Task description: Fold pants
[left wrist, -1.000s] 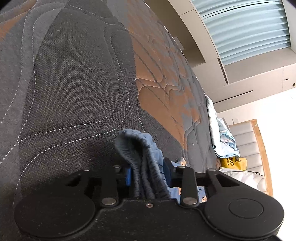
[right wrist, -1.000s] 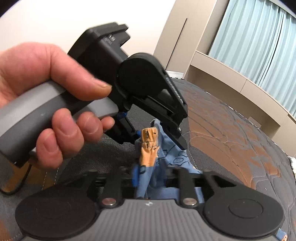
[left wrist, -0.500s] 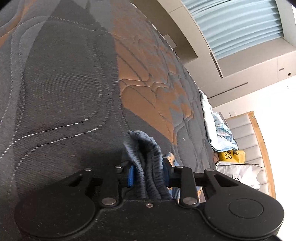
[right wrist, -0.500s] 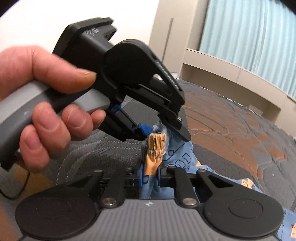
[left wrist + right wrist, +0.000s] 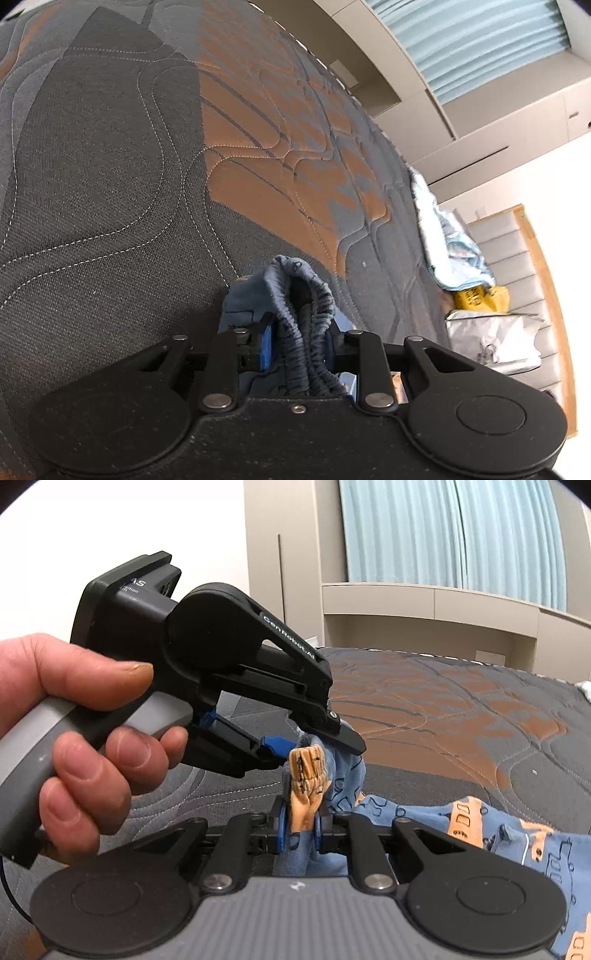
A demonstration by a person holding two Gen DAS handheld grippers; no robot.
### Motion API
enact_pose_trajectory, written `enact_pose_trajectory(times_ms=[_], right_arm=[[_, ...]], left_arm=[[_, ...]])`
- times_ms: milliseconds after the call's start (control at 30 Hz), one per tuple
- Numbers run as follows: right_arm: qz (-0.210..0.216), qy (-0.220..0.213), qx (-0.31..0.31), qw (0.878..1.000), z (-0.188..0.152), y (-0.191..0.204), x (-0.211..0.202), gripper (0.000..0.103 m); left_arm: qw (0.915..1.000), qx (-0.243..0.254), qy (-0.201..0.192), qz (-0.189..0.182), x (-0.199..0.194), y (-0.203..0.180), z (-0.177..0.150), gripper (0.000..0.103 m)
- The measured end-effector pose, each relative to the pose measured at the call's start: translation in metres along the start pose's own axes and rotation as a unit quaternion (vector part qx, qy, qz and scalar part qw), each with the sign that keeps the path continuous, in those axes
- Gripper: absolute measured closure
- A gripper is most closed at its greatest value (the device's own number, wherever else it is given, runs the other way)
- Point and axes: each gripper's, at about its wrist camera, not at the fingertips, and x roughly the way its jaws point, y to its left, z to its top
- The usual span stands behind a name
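From my left tongs' camera, the pants [image 5: 295,314] show as a bunched blue waistband, gathered and ribbed with elastic, folded over itself into a thick hump. It sits right between the pads of my left gripper [image 5: 299,341], whose jaws are closing on it with the fabric pressed between the blue-lined pads. Beneath lies the quilted mattress [image 5: 129,166], coarse grey weave with orange patches and pale curving stitch lines.

From my right tongs' camera, the pants [image 5: 461,834] are soft blue cloth printed with small outlined shapes and orange blocks, trailing off to the right across the mattress [image 5: 461,709]. My right gripper [image 5: 300,825] is nearly closed, pinching an upright orange-printed fold. Just behind that fold, my left gripper [image 5: 295,746], black and hard plastic, clamps the same bunch, held by my left hand [image 5: 85,746].
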Motion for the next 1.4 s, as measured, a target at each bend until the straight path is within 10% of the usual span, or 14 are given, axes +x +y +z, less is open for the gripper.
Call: enact_pose_trajectory(times_ms=[267, 533, 967, 1400], right_arm=[[0.014, -0.005, -0.077, 0.997, -0.005, 0.025, 0.001, 0.087], [0.027, -0.002, -0.068, 0.997, -0.006, 0.03, 0.008, 0.087], [0.07, -0.005, -0.038, 0.997, 0.006, 0.035, 0.026, 0.087], [0.005, -0.081, 0.095, 0.992, -0.009, -0.081, -0.065, 0.087]], left_arm=[[0.9986, -0.009, 0.005, 0.053, -0.005, 0.015, 0.004, 0.059], [0.998, -0.008, -0.002, 0.062, -0.009, 0.022, 0.012, 0.083], [0.9959, -0.014, -0.011, 0.088, -0.035, 0.037, 0.031, 0.084], [0.9949, 0.09, 0.03, 0.033, 0.037, -0.111, -0.006, 0.082]])
